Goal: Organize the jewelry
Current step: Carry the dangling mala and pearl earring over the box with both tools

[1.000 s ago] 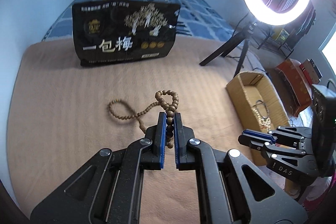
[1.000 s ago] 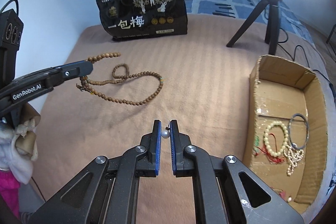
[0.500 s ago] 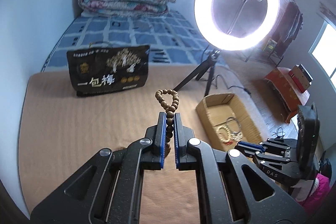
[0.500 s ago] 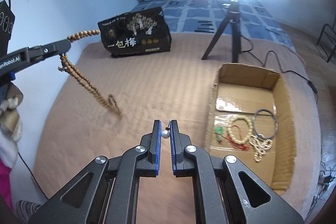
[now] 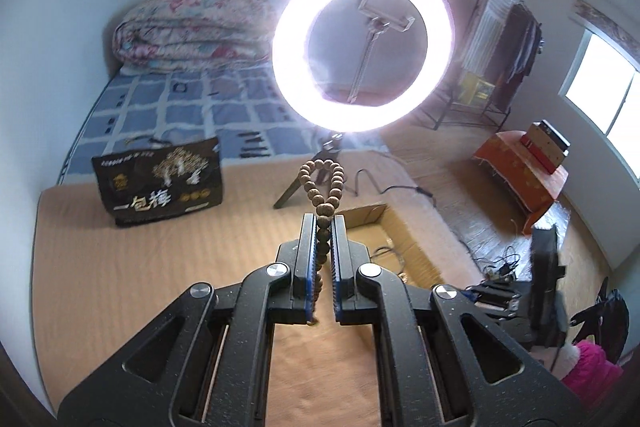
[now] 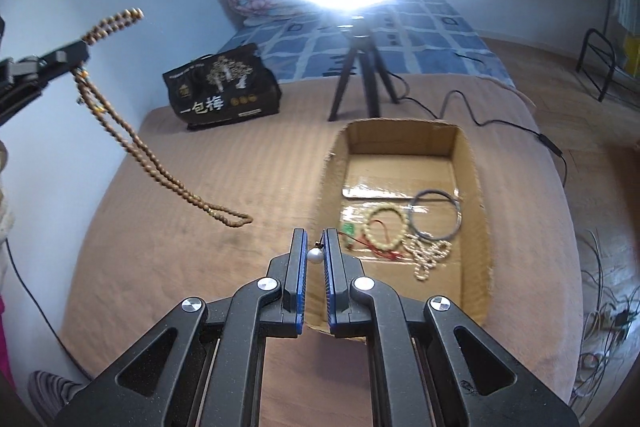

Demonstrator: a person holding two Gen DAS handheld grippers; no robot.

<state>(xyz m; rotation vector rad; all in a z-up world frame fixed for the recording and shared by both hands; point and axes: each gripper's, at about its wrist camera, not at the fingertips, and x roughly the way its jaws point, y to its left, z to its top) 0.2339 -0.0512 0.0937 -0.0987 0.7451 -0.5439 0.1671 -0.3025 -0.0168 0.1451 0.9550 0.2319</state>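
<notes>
A: Item one, wooden bead necklace (image 6: 132, 143). Status?

B: Pinched between the pads of the left gripper (image 5: 320, 223), a small loop of beads poking out past the tips at frame centre. In the right wrist view it hangs from the upper left, fully clear of the bed (image 6: 160, 267), tail swinging toward centre. A second ago most of the strand lay coiled on the blanket; now none of it touches.

A: Item two?

B: Pearl piece (image 6: 315, 255), clamped near the tips of the right gripper (image 6: 315, 239), pressed together on it, lower centre of frame.

A: Destination?

B: Cardboard box (image 6: 472, 167), right of centre. Contents: cream bead bracelet (image 6: 386, 229), dark bangle (image 6: 436, 213), pale chain (image 6: 430, 253), red cord (image 6: 374, 247). Earlier the box sat at the right edge of the right wrist view; now it lies just ahead of the gripper tips.

A: Meaning for the task?

B: Both pieces lifted, in transit. Likely next entry: release into the box. The long strand may drape over the rim.
</notes>
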